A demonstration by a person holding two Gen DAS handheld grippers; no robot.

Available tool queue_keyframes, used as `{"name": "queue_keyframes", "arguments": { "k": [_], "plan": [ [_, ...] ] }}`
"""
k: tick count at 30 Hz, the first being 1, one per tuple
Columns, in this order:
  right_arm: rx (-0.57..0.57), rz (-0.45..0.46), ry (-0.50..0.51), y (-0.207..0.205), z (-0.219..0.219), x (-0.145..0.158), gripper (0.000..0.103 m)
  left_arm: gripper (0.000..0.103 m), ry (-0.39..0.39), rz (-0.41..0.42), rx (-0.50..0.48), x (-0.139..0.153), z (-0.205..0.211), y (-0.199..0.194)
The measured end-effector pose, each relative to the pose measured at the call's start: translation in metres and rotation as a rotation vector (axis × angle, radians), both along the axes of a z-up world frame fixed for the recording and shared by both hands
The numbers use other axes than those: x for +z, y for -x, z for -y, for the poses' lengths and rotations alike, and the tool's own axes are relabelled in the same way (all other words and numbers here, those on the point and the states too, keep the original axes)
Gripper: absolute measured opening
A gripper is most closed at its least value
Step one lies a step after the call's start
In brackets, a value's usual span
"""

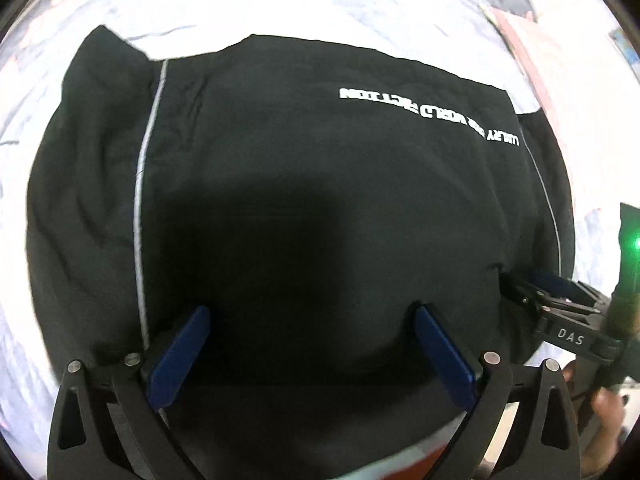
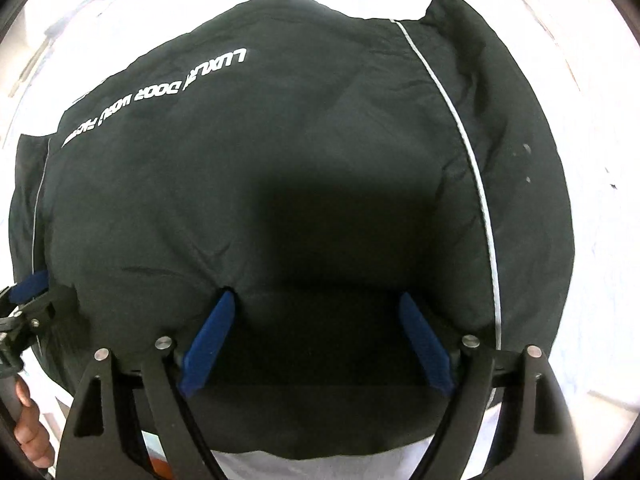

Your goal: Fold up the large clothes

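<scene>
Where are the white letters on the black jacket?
The white letters run across the far part of the black jacket, upside down. In the left wrist view they sit upper right; in the right wrist view, upper left, far from both open grippers.

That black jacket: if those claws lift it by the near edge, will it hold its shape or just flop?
The black jacket would probably flop: it lies creased and rumpled on the white sheet. The fabric looks thin and smooth, so likely light and maybe slippery. The left gripper and right gripper are open over it, so it could sag between them.
</scene>
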State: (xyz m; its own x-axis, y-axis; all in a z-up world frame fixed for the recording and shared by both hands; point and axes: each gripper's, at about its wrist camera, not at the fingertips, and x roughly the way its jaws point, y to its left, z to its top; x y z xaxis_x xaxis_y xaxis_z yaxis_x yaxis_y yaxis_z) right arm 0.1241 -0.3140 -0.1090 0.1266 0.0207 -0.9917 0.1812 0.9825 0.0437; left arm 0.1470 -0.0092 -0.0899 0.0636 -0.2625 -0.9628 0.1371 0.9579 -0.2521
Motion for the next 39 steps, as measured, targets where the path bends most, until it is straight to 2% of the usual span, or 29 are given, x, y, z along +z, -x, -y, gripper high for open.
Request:
{"name": "queue_keyframes", "arguments": {
  "k": [2,6,8,15,20,23,28,33,39],
  "plan": [
    [-0.012,-0.01,-0.007,0.0,0.0,0.008,0.087,0.101,-0.032,0.035,0.015,0.018,-0.008,-0.002],
    [-0.009,0.037,-0.004,0.001,-0.003,0.038,0.087,0.101,-0.18,0.233,-0.02,0.078,-0.014,0.0],
    [0.011,0.081,0.019,0.001,-0.008,0.06,0.087,0.101,-0.222,0.315,-0.031,0.106,-0.013,0.001],
    [0.093,0.288,0.069,0.001,-0.032,0.159,0.087,0.101,-0.2,0.527,0.0,0.192,0.008,0.006],
    [0.128,0.399,0.076,0.013,-0.054,0.217,0.087,0.101,-0.221,0.645,0.03,0.229,0.038,0.009],
    [0.131,0.449,0.094,0.018,-0.061,0.242,0.087,0.101,-0.234,0.683,0.036,0.249,0.042,0.013],
    [0.065,0.538,0.043,0.028,-0.054,0.273,0.087,0.101,-0.211,0.673,0.073,0.266,0.041,0.016],
    [0.055,0.558,0.088,0.03,-0.058,0.275,0.087,0.101,-0.217,0.669,0.075,0.267,0.044,0.023],
    [0.059,0.537,0.104,0.027,-0.06,0.266,0.087,0.101,-0.256,0.665,0.058,0.259,0.053,0.033]
  ]
}}
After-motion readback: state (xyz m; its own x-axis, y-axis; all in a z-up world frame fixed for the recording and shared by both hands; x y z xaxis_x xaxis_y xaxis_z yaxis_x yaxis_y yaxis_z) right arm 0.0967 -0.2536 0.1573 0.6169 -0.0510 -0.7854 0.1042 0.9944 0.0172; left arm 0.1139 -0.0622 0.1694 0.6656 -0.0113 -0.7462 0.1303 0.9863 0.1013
